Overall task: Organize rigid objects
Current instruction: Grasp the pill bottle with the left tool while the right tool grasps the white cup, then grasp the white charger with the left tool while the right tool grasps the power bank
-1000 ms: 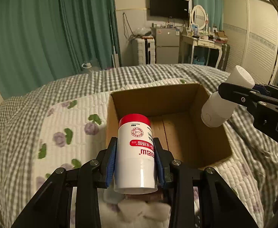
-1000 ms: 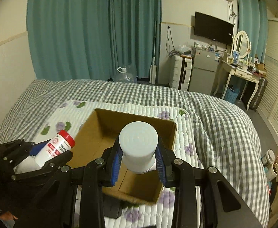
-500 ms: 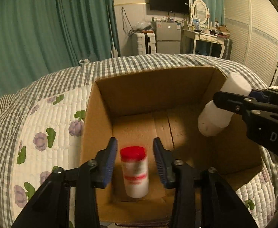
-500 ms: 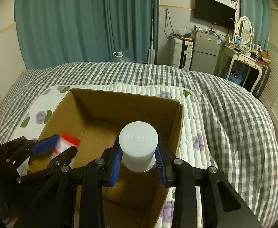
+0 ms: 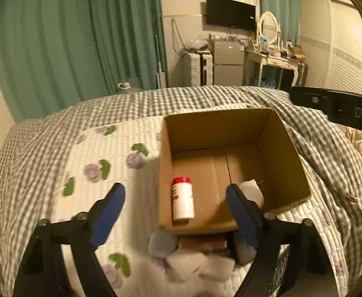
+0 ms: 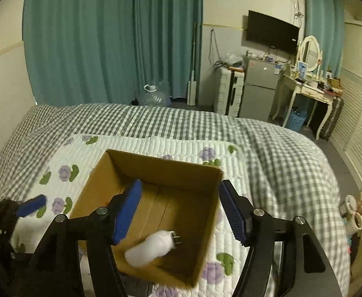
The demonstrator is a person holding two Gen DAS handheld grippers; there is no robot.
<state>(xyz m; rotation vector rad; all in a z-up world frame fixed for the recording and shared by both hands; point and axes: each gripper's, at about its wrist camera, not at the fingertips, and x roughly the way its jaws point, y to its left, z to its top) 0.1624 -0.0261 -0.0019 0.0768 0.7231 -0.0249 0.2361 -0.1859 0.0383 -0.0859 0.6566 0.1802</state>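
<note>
An open cardboard box (image 5: 277,128) sits on the quilted bed; it also shows in the right wrist view (image 6: 205,173). A white bottle with a red cap (image 5: 182,201) lies on the box floor at the left. A white plug-like object with two metal prongs (image 6: 152,248) lies on the floor at the near right; in the left wrist view it (image 5: 251,190) is half hidden behind my right finger. My left gripper (image 5: 176,212) is open and empty above the box's near edge. My right gripper (image 6: 181,211) is open and empty above the box.
Soft items, a grey one (image 5: 162,243), a brown one (image 5: 202,243) and white ones (image 5: 200,264), lie on the quilt just in front of the box. The checked bedspread (image 6: 267,148) surrounds the floral quilt (image 6: 64,173). Curtains, a fridge and a dressing table stand beyond the bed.
Both grippers opened and pulled back up from the box. The red-capped bottle now lies on the box floor. The white plug-like object left the right gripper and lies in the box.
</note>
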